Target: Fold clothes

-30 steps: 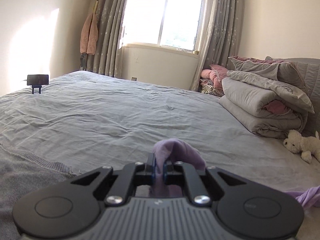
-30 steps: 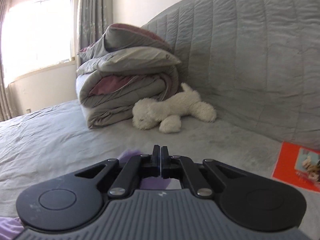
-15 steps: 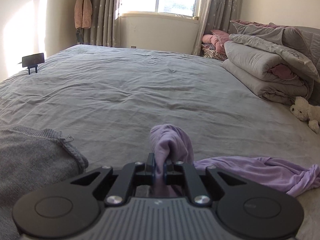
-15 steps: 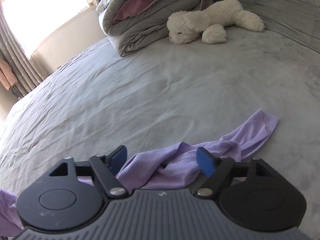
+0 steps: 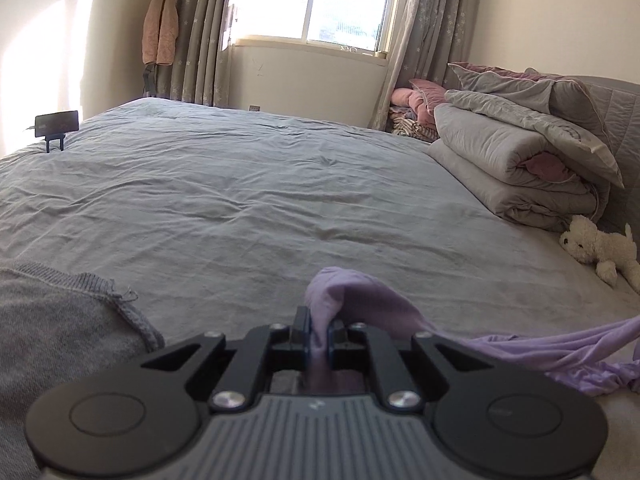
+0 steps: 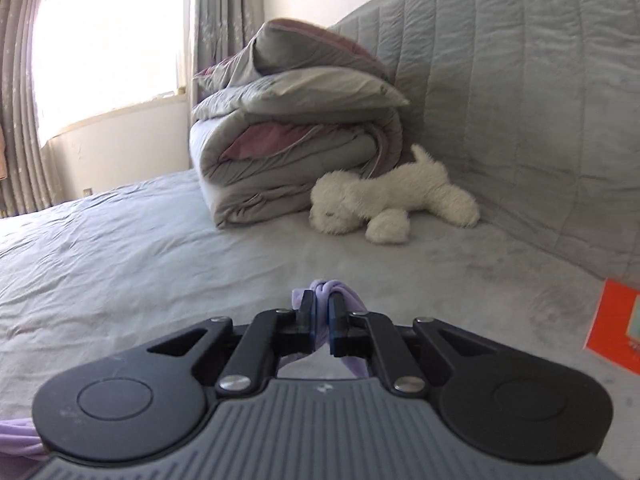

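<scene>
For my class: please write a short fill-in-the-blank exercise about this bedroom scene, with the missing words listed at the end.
1. Both grippers pinch a garment whose colour is ____.
2. The white plush toy lies beside the folded ____.
3. The left gripper is ____ on the cloth.
4. At the right edge of the right wrist view lies an ____ book.

Missing words: purple; duvet; shut; orange

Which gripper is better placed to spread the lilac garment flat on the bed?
Neither alone: left gripper and right gripper, its jaws closing, each pinch the lilac garment. The right has bare bed ahead, so probably right.
</scene>
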Demonstrator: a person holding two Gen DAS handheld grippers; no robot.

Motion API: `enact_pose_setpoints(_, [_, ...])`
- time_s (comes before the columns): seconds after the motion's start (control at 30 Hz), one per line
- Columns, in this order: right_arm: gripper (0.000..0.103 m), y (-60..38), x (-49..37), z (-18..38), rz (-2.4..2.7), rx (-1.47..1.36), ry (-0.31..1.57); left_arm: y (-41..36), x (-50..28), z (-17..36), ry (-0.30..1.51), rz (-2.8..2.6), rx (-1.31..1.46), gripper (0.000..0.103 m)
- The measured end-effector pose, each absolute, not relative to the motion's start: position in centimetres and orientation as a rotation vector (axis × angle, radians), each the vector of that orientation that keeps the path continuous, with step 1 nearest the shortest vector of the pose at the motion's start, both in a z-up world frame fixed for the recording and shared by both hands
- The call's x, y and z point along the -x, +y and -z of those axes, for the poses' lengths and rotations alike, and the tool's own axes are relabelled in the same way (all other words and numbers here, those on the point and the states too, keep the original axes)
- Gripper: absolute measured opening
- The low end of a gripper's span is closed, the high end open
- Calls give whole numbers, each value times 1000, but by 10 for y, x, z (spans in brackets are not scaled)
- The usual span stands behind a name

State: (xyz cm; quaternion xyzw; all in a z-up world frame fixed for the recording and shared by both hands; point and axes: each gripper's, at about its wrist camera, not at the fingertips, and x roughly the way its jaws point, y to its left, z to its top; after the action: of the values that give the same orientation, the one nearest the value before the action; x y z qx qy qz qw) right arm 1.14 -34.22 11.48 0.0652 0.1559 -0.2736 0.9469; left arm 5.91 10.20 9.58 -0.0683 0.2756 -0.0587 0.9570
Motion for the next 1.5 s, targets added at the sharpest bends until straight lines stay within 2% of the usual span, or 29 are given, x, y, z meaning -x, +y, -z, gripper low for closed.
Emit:
enact_pose_setpoints(0.1, [6,-352,2,-121,683,-89,242,93,-60,-91,592,159,127,9])
enact_pose_setpoints(0.13, [6,-355,0,-117,680,-94,267,89,-61,-88,613,169,113,9])
enact_pose_setpoints(0.3, [8,-366,-34,-71,536,-191,626,86,-74,-60,768,120,66,9])
enact_pose_setpoints(0.43, [18,-365,-34,-74,485,-272,598,95,-76,-61,763,99,88,9])
enact_pose_setpoints(0.47, [21,-362,-34,-74,465,-249,604,95,-74,-63,754,101,85,10])
enact_pose_setpoints(0.53, [56,-353,-39,-72,430,-215,627,95,-73,-64,749,104,79,10])
enact_pose_setpoints(0.83, [56,-355,-39,-73,402,-224,628,97,-76,-64,746,103,95,10])
enact_pose_setpoints(0.9, [56,-356,-41,-69,378,-233,662,95,-76,-63,745,111,87,16])
enact_pose_setpoints(1.0, [56,-355,-49,-55,328,-261,762,87,-75,-59,744,127,54,53])
enact_pose_setpoints(1.03, [56,-354,-51,-51,315,-261,786,83,-76,-56,743,135,36,58])
enact_pose_setpoints(1.07, [56,-351,-53,-48,303,-250,802,81,-77,-53,744,140,19,58])
enact_pose_setpoints(1.1, [54,-347,-54,-46,292,-227,808,78,-78,-49,748,136,8,58])
enact_pose_setpoints(1.13, [35,-343,-56,-45,282,-204,813,75,-80,-45,753,133,0,56])
enact_pose_setpoints(1.2, [4,-336,-54,-48,288,-147,792,70,-80,-37,762,145,-21,35])
enact_pose_setpoints(1.23, [3,-336,-52,-52,285,-157,762,68,-79,-36,761,144,-38,9])
enact_pose_setpoints(1.4, [1,-338,-34,-85,336,-140,544,76,-72,-60,657,145,16,8])
enact_pose_setpoints(1.5, [2,-347,-35,-85,360,-167,565,82,-68,-75,617,150,51,8])
